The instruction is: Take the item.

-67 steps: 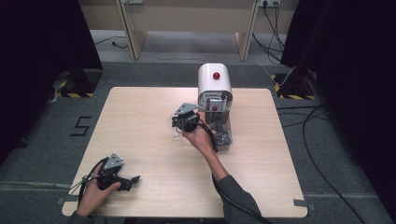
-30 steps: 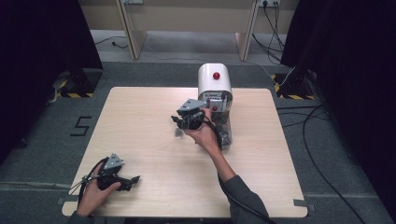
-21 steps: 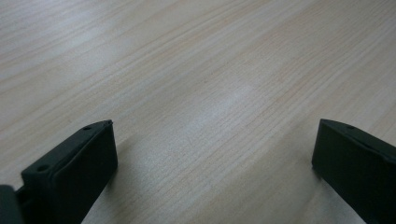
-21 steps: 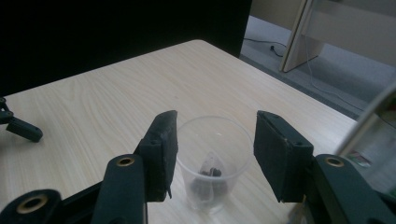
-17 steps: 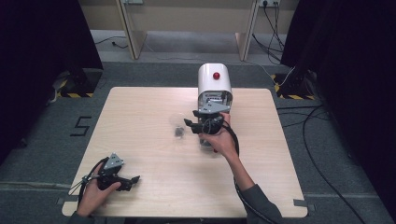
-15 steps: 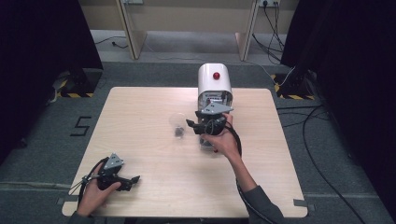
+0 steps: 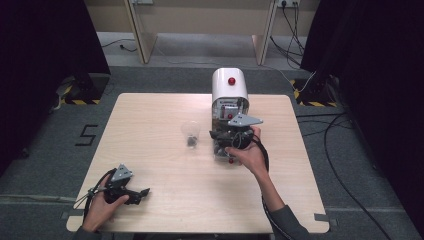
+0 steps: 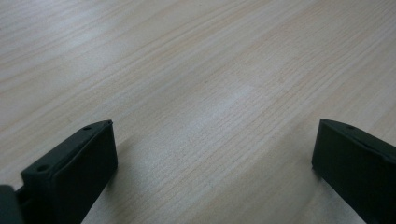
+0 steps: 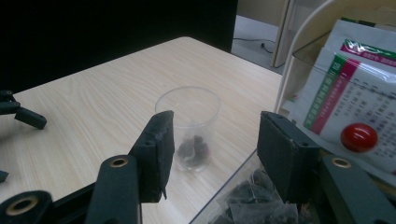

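So the clear plastic cup (image 7: 190,131) with a tea bag (image 9: 191,150) in it stands upright mid-table (image 7: 150,120), just left of the white dispenser (image 7: 229,92). The right gripper (image 7: 225,136) has just let its jaws open, nothing between them. The left gripper (image 7: 142,193) sits near the table's front left corner, jaws wide apart, empty.

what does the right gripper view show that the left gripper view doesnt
The right gripper view alone: a clear cup with a dark tea bag at its bottom, a clear tray of more bags, a dispenser with a printed card and a red knob. The left gripper view alone: bare wood between the left gripper, jaws wide. Both: the wooden table, black open jaws with nothing between them, also on the right gripper.
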{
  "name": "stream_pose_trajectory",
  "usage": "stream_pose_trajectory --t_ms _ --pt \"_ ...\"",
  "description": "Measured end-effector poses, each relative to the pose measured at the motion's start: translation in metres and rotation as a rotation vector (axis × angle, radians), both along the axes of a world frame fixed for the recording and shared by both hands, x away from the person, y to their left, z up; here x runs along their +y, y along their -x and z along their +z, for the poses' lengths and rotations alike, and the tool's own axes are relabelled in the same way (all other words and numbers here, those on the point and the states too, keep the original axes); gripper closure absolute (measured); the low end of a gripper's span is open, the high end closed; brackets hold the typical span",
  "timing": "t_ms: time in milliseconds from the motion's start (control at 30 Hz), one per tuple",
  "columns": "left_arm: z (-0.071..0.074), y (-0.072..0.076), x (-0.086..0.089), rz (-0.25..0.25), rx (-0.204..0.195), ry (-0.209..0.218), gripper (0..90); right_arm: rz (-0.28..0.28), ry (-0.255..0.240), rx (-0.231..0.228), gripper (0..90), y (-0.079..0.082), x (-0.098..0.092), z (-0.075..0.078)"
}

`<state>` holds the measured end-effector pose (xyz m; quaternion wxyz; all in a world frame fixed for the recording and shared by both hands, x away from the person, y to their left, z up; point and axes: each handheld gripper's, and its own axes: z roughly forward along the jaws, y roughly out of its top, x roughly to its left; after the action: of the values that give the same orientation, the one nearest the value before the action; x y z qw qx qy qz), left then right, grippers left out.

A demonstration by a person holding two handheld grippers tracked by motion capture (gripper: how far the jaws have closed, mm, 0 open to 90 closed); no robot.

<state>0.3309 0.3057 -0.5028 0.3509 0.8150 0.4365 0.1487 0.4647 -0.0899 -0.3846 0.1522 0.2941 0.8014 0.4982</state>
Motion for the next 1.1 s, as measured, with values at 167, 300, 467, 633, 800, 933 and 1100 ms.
stream_pose_trajectory --t_ms 167,300,467,633,800,933,1100 --pt "0.000 0.000 0.000 -0.001 0.000 0.000 0.0 -0.013 -0.013 0.002 45.8 0.004 -0.011 -0.004" --pt "0.000 0.000 0.000 -0.001 0.000 -0.001 0.0 -0.021 -0.030 0.004 44.5 0.007 -0.018 -0.007" --pt "0.000 0.000 0.000 -0.001 0.000 0.000 0.0 -0.039 -0.051 0.014 40.7 0.013 -0.030 -0.013" --pt "0.000 0.000 0.000 -0.001 0.000 -0.001 0.0 -0.040 -0.042 0.006 35.1 0.015 -0.037 -0.013" --pt "0.000 0.000 0.000 -0.001 0.000 -0.001 0.0 -0.050 -0.026 0.011 30.0 0.019 -0.045 -0.014" --pt "0.000 0.000 0.000 -0.001 0.000 -0.001 0.0 -0.053 -0.014 0.016 27.4 0.025 -0.051 -0.016" --pt "0.000 0.000 0.000 -0.001 0.000 -0.001 0.0 -0.070 -0.005 0.024 25.6 0.028 -0.057 -0.018"
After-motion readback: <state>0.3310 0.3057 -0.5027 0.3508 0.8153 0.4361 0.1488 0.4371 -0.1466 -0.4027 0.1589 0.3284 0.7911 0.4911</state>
